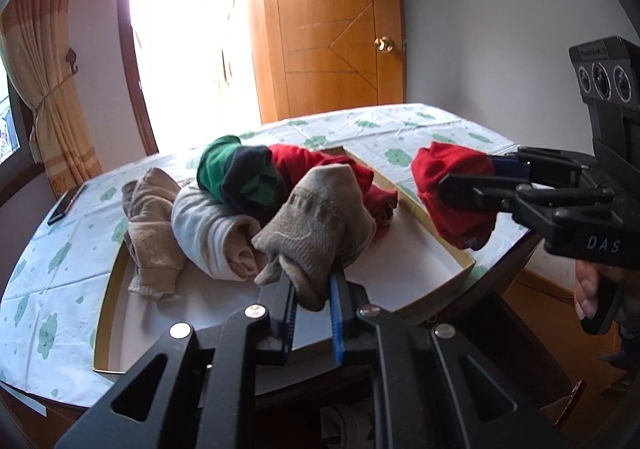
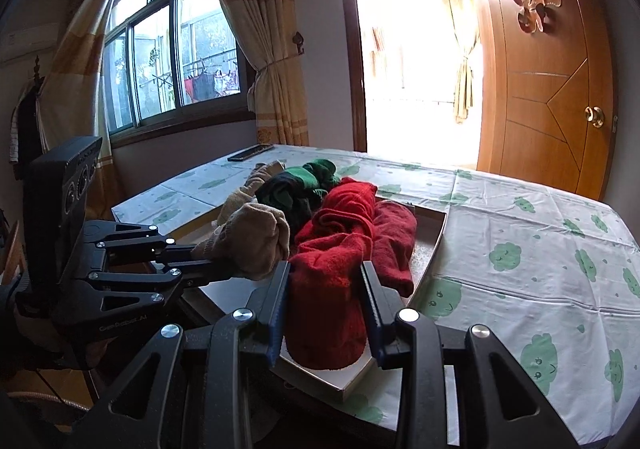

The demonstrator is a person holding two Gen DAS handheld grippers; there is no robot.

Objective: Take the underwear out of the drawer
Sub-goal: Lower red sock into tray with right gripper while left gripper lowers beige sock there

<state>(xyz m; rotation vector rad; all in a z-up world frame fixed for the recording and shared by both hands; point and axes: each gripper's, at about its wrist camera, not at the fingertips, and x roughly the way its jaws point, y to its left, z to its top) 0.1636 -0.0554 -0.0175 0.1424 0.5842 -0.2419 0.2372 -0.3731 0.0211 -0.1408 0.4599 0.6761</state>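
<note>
Currently the left gripper (image 1: 312,289) has its fingers clamped on a beige garment (image 1: 320,217), held above the shallow open drawer (image 1: 440,249) that sits on the bench (image 1: 60,249). Right gripper (image 2: 324,297): fingers closed around a rolled red garment (image 2: 326,313), lifted at the drawer's near corner. A pile of red, green-and-black, white and tan garments (image 1: 224,217) lies in the drawer. Dark phone (image 1: 66,203) near the bench's far edge.
</note>
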